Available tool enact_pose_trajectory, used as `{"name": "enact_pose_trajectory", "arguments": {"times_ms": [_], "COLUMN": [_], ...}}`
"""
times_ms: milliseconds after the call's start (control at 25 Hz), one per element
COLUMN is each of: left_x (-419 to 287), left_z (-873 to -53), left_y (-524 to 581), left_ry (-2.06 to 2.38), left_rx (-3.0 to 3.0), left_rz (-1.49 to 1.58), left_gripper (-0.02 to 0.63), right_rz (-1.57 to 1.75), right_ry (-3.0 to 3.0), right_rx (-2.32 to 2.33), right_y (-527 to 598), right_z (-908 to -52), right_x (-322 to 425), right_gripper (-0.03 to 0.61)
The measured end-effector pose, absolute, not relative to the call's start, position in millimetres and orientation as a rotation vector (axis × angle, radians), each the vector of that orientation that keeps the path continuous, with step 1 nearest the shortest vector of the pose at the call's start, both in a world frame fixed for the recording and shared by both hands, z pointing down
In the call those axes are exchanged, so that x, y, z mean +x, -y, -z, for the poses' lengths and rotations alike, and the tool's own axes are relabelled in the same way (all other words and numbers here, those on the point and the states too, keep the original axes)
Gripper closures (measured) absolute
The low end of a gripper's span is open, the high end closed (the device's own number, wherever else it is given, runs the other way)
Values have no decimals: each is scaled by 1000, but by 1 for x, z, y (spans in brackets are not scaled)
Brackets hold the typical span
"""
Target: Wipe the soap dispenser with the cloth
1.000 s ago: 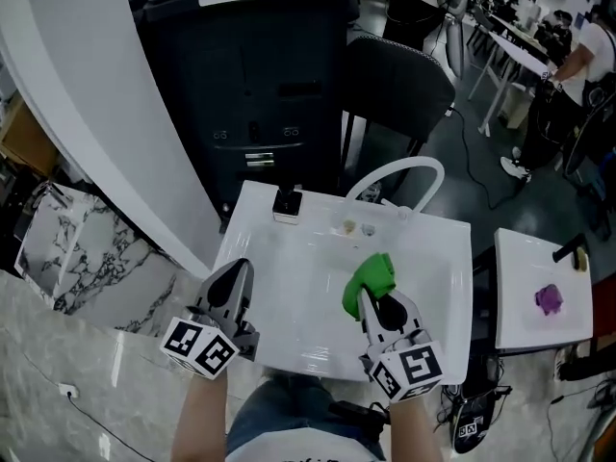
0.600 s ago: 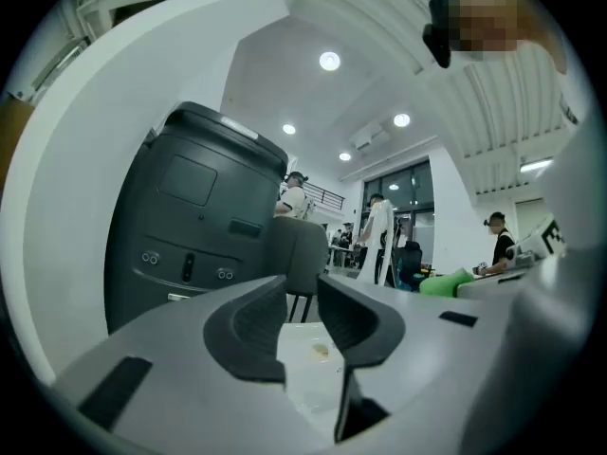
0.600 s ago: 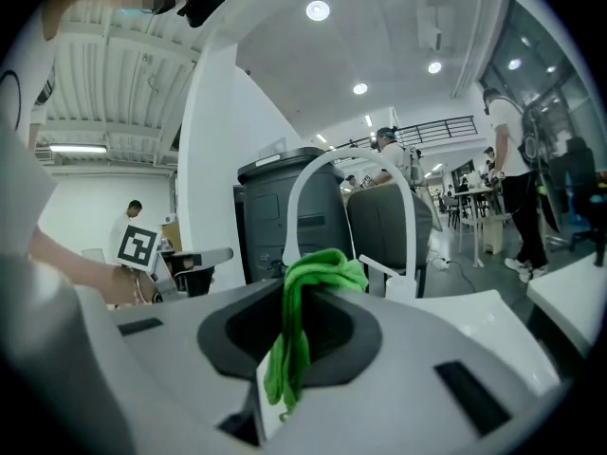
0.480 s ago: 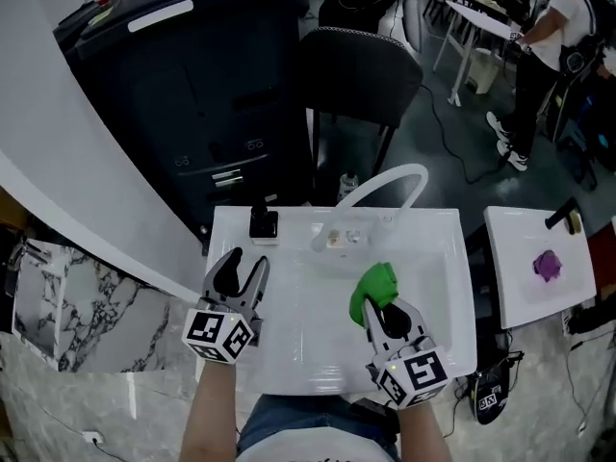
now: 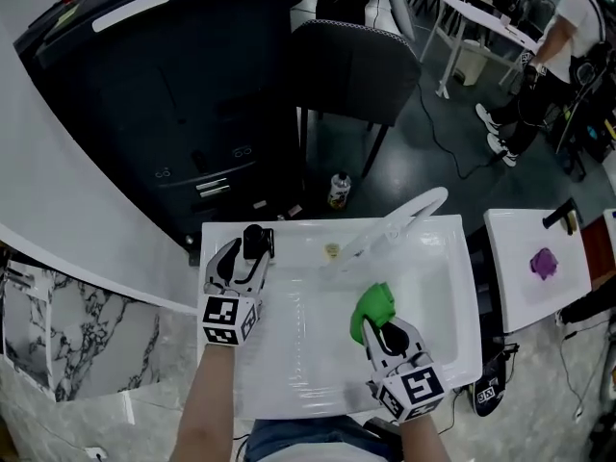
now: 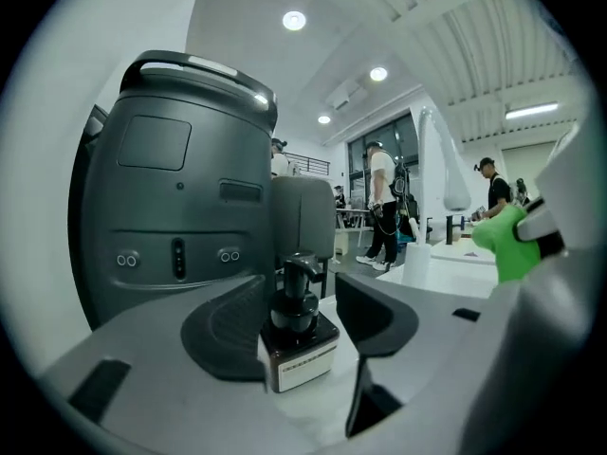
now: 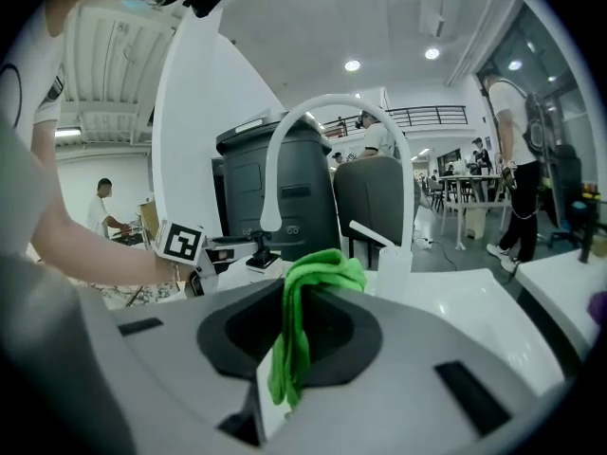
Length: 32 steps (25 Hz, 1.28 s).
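The small dark pump-top soap dispenser [image 5: 254, 242] stands upright on the upper left corner of the white sink worktop [image 5: 289, 354] in the head view. The left tool [image 5: 243, 258] is basically on it already: the jaws are opening with the bottle between them, and the pads aren't pressing on it. The right tool [image 5: 383, 323] is clamped on the bunched green cloth [image 5: 372, 306], lower right of the bottle and well apart. So the cloth probably needs to go up-left across the basin, with the left one steadying.
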State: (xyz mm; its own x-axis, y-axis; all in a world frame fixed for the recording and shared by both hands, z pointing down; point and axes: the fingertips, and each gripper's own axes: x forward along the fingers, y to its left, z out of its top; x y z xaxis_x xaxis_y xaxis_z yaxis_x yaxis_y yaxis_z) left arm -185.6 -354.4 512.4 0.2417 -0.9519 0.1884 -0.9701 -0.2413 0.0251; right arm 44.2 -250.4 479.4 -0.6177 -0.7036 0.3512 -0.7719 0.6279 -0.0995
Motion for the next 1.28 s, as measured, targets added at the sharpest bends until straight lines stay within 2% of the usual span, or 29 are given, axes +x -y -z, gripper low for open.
{"name": "enact_pose_trajectory", "arguments": {"times_ms": [160, 600, 1280], "left_x": [-186, -185, -183], "left_z": [-520, -517, -491], "left_y": [369, 380, 358], "left_ry": [1827, 1837, 1739], "left_rx": [2400, 2502, 2414], "left_rz": [-221, -222, -167], "left_gripper": [438, 520, 523], "right_rz": [-373, -369, -303], "right_ry": [2539, 2510, 2593], "right_rx": [1191, 1163, 1152], "right_y": [250, 245, 233], "right_z": [-493, -507, -477], "right_x": [43, 35, 31], "right_gripper": [531, 531, 531]}}
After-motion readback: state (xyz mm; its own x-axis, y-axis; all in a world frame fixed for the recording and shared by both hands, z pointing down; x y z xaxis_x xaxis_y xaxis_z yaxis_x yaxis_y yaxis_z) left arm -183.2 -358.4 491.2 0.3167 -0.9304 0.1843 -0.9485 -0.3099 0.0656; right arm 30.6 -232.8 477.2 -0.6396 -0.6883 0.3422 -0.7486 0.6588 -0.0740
